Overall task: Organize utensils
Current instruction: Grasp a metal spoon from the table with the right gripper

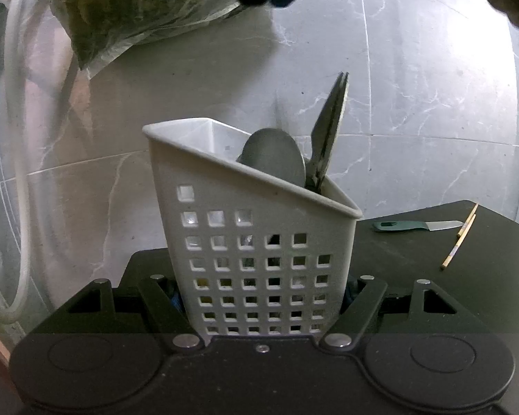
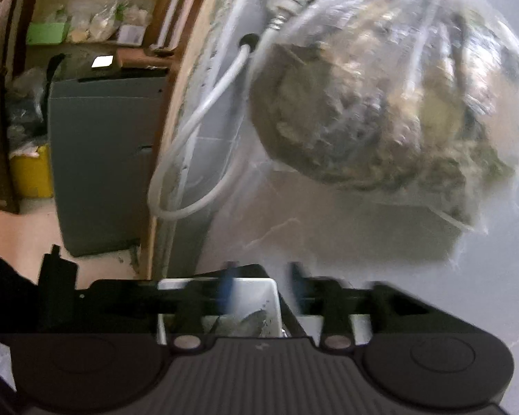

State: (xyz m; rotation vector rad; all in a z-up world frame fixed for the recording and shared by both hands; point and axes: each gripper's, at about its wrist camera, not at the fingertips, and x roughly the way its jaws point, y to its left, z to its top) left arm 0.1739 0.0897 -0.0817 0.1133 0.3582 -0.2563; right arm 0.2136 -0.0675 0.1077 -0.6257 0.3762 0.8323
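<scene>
A white holder (image 1: 256,242) with square holes is gripped low down on both sides by the left gripper (image 1: 259,297), whose two fingers are closed against its walls. The holder is kept upright at the edge of a dark table (image 1: 467,263). A big spoon (image 1: 276,159) and a pair of metal tongs (image 1: 328,135) are already stood in the holder, on its right side. The tongs are seen from the side and their two arms are almost together, with only a thin gap at the tip; nothing is held between them. On the table, well apart from the holder, a green-handled knife (image 1: 415,226) is laid flat, and thin wooden chopsticks (image 1: 460,238) are laid just beside its blade. The right gripper (image 2: 263,290) is seen blurred, above the open top of the holder (image 2: 252,294). Nothing can be made out between its fingers, but whether it is open or closed cannot be told. A clear bag (image 2: 391,103) full of dry leaves is hung on the tiled wall behind, next to a white hose (image 2: 204,117). The step in hand seems to be the filling of the holder, and it looks about half done. Next, the knife or the chopsticks should be reached for by the right gripper. A flat, thin thing must be pinched carefully off the table, and the holder must be kept steady while it is dropped in.
</scene>
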